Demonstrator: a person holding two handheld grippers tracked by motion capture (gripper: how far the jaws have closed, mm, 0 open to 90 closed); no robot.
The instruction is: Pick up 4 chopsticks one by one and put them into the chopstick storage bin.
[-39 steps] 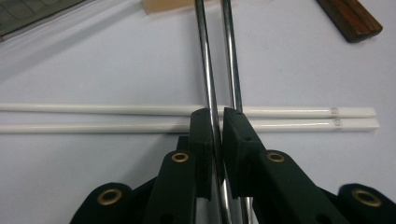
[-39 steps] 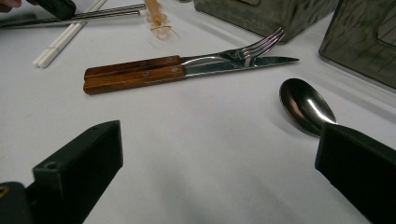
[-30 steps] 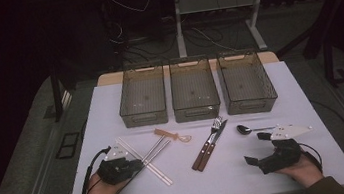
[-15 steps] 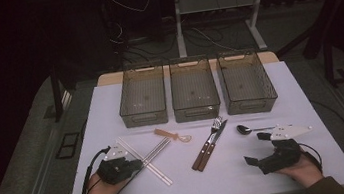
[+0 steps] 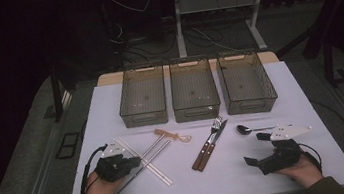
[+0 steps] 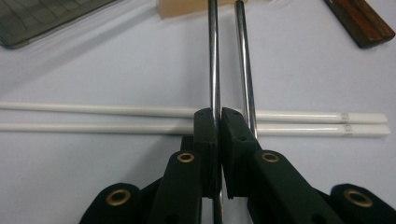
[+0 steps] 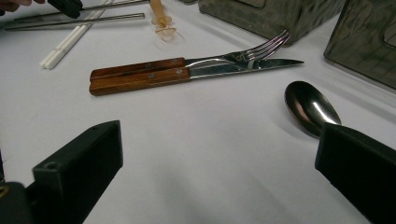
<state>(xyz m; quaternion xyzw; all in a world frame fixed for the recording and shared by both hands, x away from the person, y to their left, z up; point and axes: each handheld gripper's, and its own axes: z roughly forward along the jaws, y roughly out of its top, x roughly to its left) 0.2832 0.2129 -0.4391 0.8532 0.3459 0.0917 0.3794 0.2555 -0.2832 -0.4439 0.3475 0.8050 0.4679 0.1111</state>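
My left gripper point(image 5: 135, 161) lies at the table's front left, shut on one of two metal chopsticks point(image 5: 155, 147). In the left gripper view the pads pinch that steel rod point(image 6: 214, 70), its twin point(image 6: 245, 70) runs just beside the right jaw, and two white chopsticks point(image 6: 93, 117) lie crosswise beneath them. My right gripper point(image 5: 256, 149) rests at the front right, jaws wide apart with nothing between them. Ahead of it lie a metal spoon point(image 7: 310, 107) and a wood-handled fork and knife point(image 7: 140, 74) side by side.
Three empty smoked-plastic bins point(image 5: 195, 91) stand in a row at the table's back. A small amber spoon point(image 5: 171, 135) lies in front of the left bin. The fork and knife point(image 5: 210, 143) sit mid-table, the spoon point(image 5: 249, 129) to their right.
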